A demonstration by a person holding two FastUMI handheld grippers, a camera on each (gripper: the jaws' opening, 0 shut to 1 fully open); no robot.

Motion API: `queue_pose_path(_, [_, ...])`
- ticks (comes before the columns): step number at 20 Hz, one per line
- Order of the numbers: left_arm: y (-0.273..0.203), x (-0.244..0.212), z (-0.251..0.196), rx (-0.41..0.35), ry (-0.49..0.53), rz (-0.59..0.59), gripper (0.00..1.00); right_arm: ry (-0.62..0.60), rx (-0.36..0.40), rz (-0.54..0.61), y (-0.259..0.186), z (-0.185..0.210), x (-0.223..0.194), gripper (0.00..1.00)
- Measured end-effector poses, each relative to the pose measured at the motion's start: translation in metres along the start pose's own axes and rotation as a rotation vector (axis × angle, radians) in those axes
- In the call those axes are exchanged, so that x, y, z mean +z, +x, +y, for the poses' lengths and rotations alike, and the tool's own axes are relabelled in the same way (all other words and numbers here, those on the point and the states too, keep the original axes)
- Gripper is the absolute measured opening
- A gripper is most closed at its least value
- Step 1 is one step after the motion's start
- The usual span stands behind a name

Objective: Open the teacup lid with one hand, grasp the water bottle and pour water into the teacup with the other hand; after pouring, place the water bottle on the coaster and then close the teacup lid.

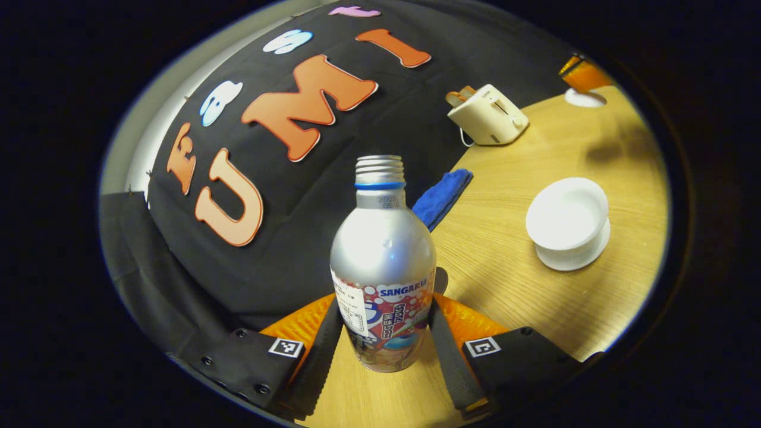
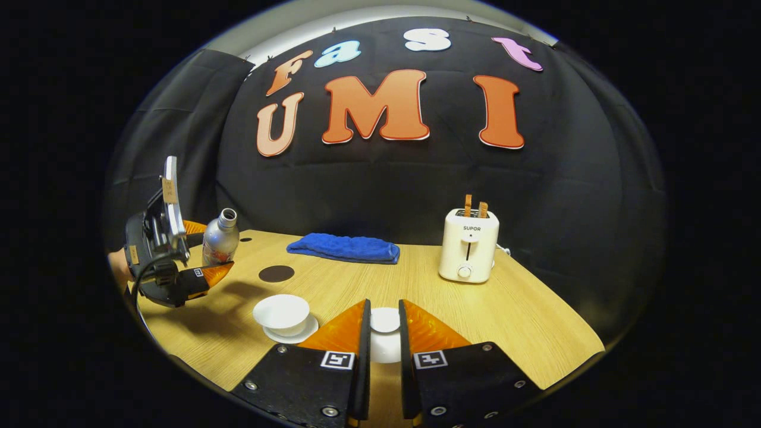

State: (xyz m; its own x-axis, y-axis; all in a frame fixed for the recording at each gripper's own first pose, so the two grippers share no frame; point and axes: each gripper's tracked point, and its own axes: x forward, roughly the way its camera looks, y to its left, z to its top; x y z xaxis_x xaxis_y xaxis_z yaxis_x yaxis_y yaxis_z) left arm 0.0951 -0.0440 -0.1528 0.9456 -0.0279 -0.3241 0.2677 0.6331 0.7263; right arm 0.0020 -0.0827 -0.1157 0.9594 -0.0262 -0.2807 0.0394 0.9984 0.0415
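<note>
An uncapped silver water bottle (image 1: 383, 261) stands upright between the fingers of my left gripper (image 1: 386, 315), which press on both its sides. To its right, the white teacup (image 1: 568, 217) sits open on its saucer. In the right gripper view, my right gripper (image 2: 384, 309) is shut on the white teacup lid (image 2: 385, 321), held just right of the open teacup (image 2: 281, 310). A dark round coaster (image 2: 276, 273) lies on the table behind the cup. At far left, a hand holds the left gripper (image 2: 205, 252) with the bottle (image 2: 220, 238) in it.
A cream toaster (image 2: 469, 244) with two slices in it stands at the back right of the wooden table (image 2: 523, 327). A folded blue cloth (image 2: 345, 246) lies along the back edge by the black wall. In the left gripper view, the toaster (image 1: 487, 116) and the cloth (image 1: 443, 196) lie beyond the bottle.
</note>
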Motion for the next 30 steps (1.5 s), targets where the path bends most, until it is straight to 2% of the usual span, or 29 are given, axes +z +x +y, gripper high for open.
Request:
queue_pose_path(1, [0.001, 0.0, -0.001, -0.004, 0.033, 0.003, 0.8, 0.002, -0.002, -0.001, -0.002, -0.002, -0.002, 0.22])
queue_pose_path(2, [0.0, 0.001, -0.003, -0.007, 0.064, 0.002, 0.84, 0.004, -0.004, -0.002, -0.003, -0.003, -0.002, 0.22])
queue_pose_path(3, [-0.001, 0.002, -0.005, -0.011, 0.098, 0.002, 0.8, 0.007, -0.004, -0.003, -0.003, -0.004, -0.002, 0.22])
queue_pose_path(5, [-0.003, 0.002, -0.008, -0.018, 0.169, 0.002, 0.84, 0.014, -0.002, -0.002, -0.004, -0.005, -0.006, 0.22])
queue_pose_path(10, [-0.004, 0.0, -0.015, -0.027, 0.35, -0.003, 0.84, 0.019, -0.002, -0.006, -0.009, -0.01, -0.007, 0.22])
queue_pose_path(11, [-0.003, 0.001, -0.016, -0.027, 0.383, -0.001, 0.8, 0.018, 0.0, -0.005, -0.01, -0.009, -0.008, 0.22])
queue_pose_path(13, [-0.003, 0.001, -0.014, -0.019, 0.464, -0.004, 0.8, 0.015, 0.0, -0.002, -0.011, -0.011, -0.011, 0.22])
queue_pose_path(14, [-0.005, 0.0, -0.014, -0.014, 0.504, -0.008, 0.87, 0.014, -0.002, -0.001, -0.012, -0.012, -0.012, 0.22])
queue_pose_path(17, [-0.007, 0.0, -0.019, -0.007, 0.603, -0.014, 0.87, 0.026, 0.001, -0.004, -0.014, -0.014, -0.013, 0.22])
queue_pose_path(18, [-0.009, 0.003, -0.018, -0.001, 0.637, -0.027, 0.8, 0.03, 0.003, -0.007, -0.015, -0.015, -0.013, 0.22])
queue_pose_path(19, [-0.012, 0.005, -0.02, 0.003, 0.666, -0.032, 0.83, 0.032, -0.001, -0.009, -0.015, -0.017, -0.012, 0.22])
queue_pose_path(20, [-0.014, 0.007, -0.02, 0.004, 0.687, -0.036, 0.8, 0.032, -0.001, -0.01, -0.017, -0.019, -0.012, 0.22])
queue_pose_path(21, [-0.014, 0.01, -0.021, 0.004, 0.71, -0.041, 0.84, 0.033, -0.004, -0.01, -0.017, -0.021, -0.012, 0.22])
queue_pose_path(22, [-0.013, 0.014, -0.021, 0.007, 0.738, -0.044, 0.8, 0.034, -0.003, -0.009, -0.018, -0.022, -0.013, 0.22])
queue_pose_path(25, [-0.012, 0.025, -0.018, 0.024, 0.832, -0.063, 0.8, 0.044, -0.014, -0.004, -0.022, -0.029, -0.016, 0.22])
queue_pose_path(26, [-0.011, 0.027, -0.017, 0.032, 0.862, -0.068, 0.84, 0.052, -0.021, -0.003, -0.023, -0.032, -0.017, 0.22])
queue_pose_path(28, [-0.007, 0.03, -0.017, 0.035, 0.911, -0.073, 0.84, 0.041, -0.037, -0.006, -0.026, -0.036, -0.019, 0.22])
queue_pose_path(29, [-0.004, 0.031, -0.018, 0.031, 0.926, -0.076, 0.88, 0.035, -0.044, -0.007, -0.027, -0.038, -0.021, 0.22])
queue_pose_path(30, [-0.002, 0.035, -0.016, 0.028, 0.94, -0.078, 0.84, 0.033, -0.045, -0.006, -0.029, -0.039, -0.021, 0.22])
